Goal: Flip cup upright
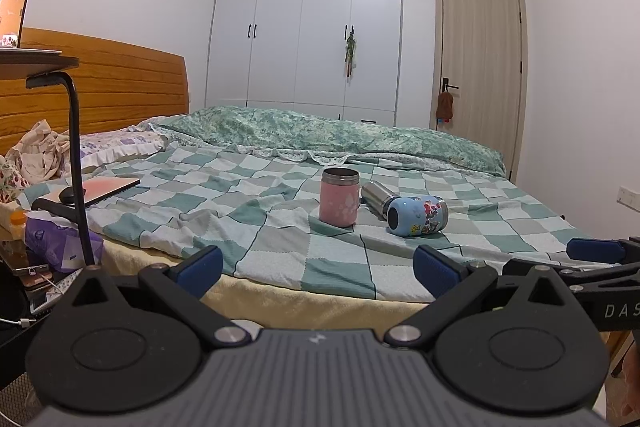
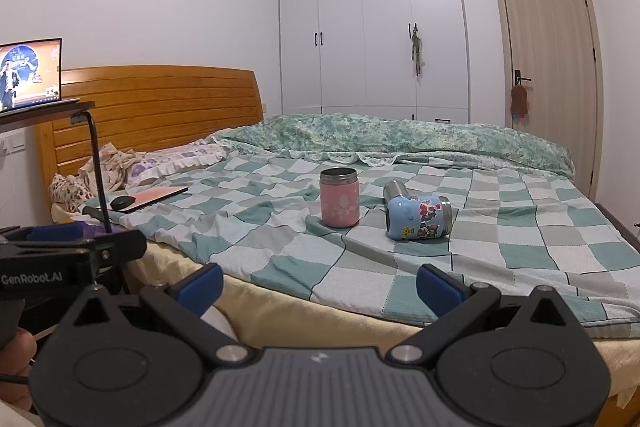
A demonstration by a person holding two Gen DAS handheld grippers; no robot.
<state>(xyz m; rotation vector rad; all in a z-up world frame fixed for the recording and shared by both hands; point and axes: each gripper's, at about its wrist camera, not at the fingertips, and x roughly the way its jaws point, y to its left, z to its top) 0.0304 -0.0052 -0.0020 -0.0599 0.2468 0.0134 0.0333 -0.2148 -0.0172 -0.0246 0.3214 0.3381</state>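
A blue cup with cartoon stickers (image 1: 418, 215) (image 2: 418, 218) lies on its side on the checked bedspread (image 1: 256, 223) (image 2: 280, 227), its base toward me. A pink cup (image 1: 339, 195) (image 2: 339, 197) stands upright just left of it. A steel cup (image 1: 378, 196) (image 2: 394, 190) lies on its side behind them. My left gripper (image 1: 318, 269) is open and empty, held back at the bed's near edge. My right gripper (image 2: 320, 285) is open and empty, also short of the bed edge, well clear of the cups.
A bedside table with a black stand (image 1: 78, 163) (image 2: 100, 179) and a lit screen (image 2: 30, 73) stands at the left. A pink laptop with a mouse (image 1: 104, 189) (image 2: 154, 197) lies on the bed's left. A green quilt (image 1: 340, 135) lies at the far side. The other gripper shows at each view's edge (image 1: 600, 259) (image 2: 60, 247).
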